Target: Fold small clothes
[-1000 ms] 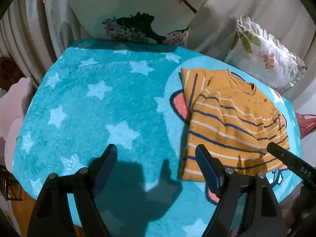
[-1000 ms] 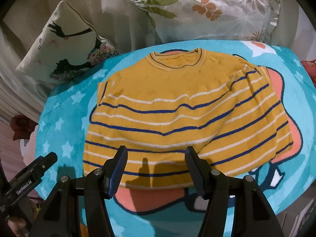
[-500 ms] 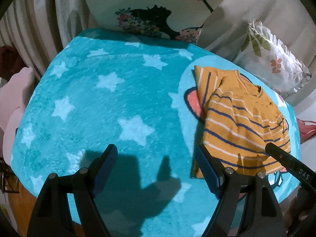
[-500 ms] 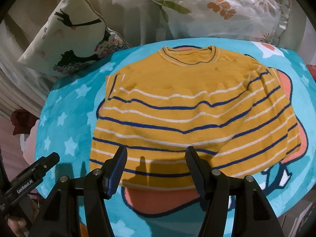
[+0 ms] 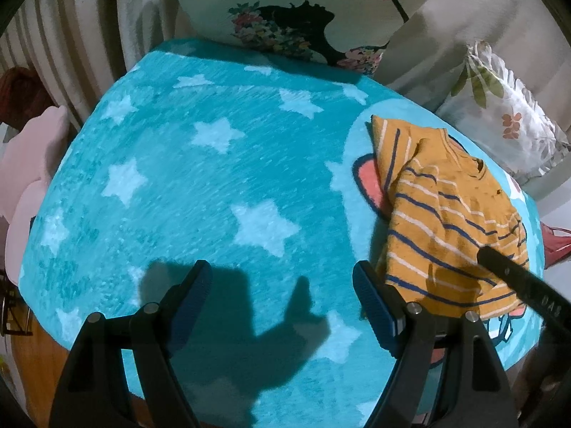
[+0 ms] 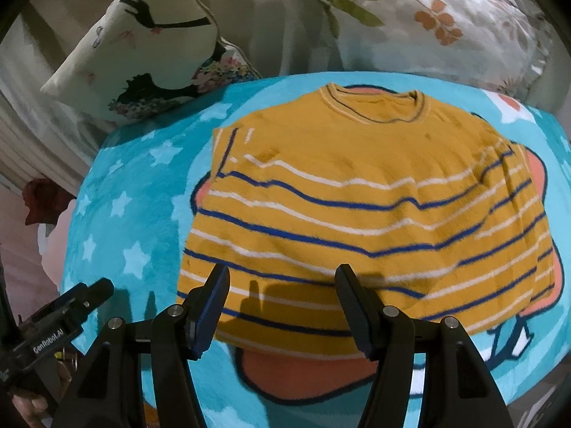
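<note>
Yellow striped sweater (image 6: pixel 357 192) flat on blanket (sleeves folded).

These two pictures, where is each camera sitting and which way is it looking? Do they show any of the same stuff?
Left wrist view: sits on the left gripper, looks steeply down past its open fingers at the starry blue blanket; the right gripper pokes in at the right edge.
Right wrist view: sits on the right gripper, looks down over the striped yellow sweater; the left gripper and some of a hand show lower left.
Shared: sweater, blanket, the dancer cushion and the leaf-print cushion.
</note>
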A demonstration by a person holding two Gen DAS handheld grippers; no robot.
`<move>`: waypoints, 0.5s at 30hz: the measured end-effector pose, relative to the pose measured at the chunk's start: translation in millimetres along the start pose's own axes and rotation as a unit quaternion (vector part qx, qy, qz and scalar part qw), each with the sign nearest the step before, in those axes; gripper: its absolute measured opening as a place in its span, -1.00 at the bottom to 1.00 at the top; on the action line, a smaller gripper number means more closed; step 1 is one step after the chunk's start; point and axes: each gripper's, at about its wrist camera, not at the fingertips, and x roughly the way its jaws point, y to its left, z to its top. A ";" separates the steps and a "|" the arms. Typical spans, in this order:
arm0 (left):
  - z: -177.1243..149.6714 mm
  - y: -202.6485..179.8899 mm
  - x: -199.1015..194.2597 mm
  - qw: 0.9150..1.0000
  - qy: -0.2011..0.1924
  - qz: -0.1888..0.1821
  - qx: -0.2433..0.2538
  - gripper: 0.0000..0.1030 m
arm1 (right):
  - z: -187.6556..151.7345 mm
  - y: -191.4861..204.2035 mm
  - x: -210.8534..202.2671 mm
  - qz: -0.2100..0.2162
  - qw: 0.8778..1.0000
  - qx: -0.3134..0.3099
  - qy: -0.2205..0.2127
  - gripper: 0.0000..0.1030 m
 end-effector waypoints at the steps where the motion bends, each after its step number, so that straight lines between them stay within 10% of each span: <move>1: 0.0 1.8 0.6 1.000 0.001 0.000 -0.001 0.55 | 3.8 3.7 1.8 0.000 1.000 -0.006 -0.001 0.28; 7: -3.5 13.8 3.0 1.000 0.008 0.004 -0.015 0.55 | 26.5 28.6 13.2 0.014 0.999 -0.050 -0.018 0.26; 10: -5.3 20.7 2.9 1.000 0.009 0.006 -0.021 0.55 | 37.6 45.2 31.5 0.020 0.996 -0.085 -0.013 -0.22; 15: -9.8 31.3 0.3 0.999 0.009 0.013 -0.029 0.56 | 55.8 52.2 79.7 -0.003 0.996 -0.089 0.024 -0.27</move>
